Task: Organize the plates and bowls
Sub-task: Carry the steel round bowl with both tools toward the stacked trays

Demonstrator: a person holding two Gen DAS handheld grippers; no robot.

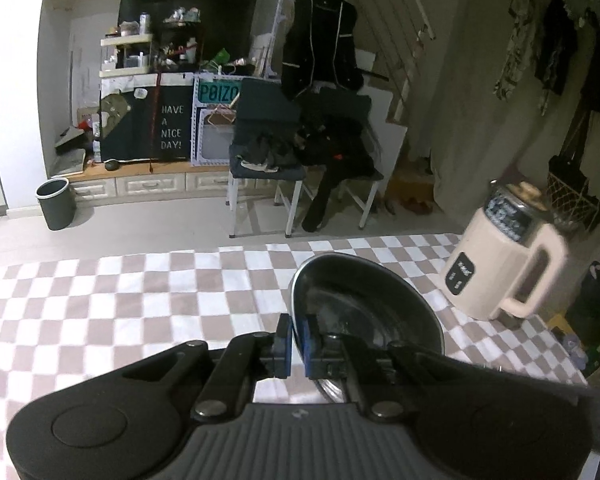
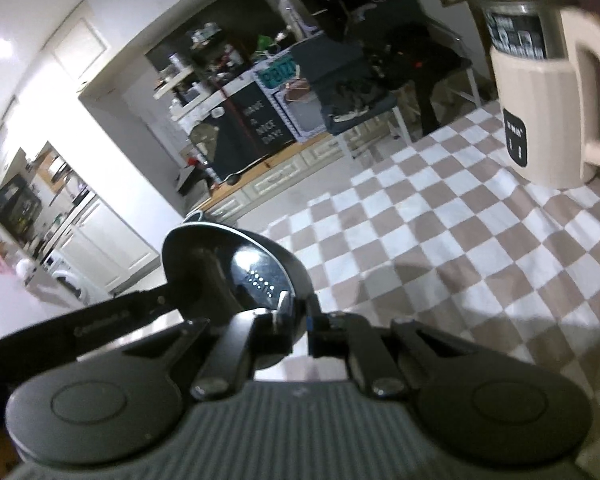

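Right now each hand's gripper is clamped on the rim of a dark metal bowl, and both bowls hang in the air above the checked cloth on the desk (image 1: pixel 100 300). The left gripper (image 1: pixel 297 346) has its blue pads (image 1: pixel 307 344) pinched tight on the near edge of its bowl (image 1: pixel 364 304), which tilts so that its shiny inside faces up and to the right. Beyond it, on the right of the desk, stands a cream jug-shaped kitchen appliance (image 1: pixel 504 256) with a big handle and a dark lid.

The right gripper (image 2: pixel 298 330) is closed just as narrowly on the edge of the second bowl (image 2: pixel 236 268), tipped over to the left, with a patch of light glinting off its inner wall. From that side the same cream appliance (image 2: pixel 548 92) stands well apart from the bowl at the upper right.

Across the room a chair (image 1: pixel 268 168) is heaped with dark clothes, and a grey bin (image 1: pixel 56 204) sits on the floor.
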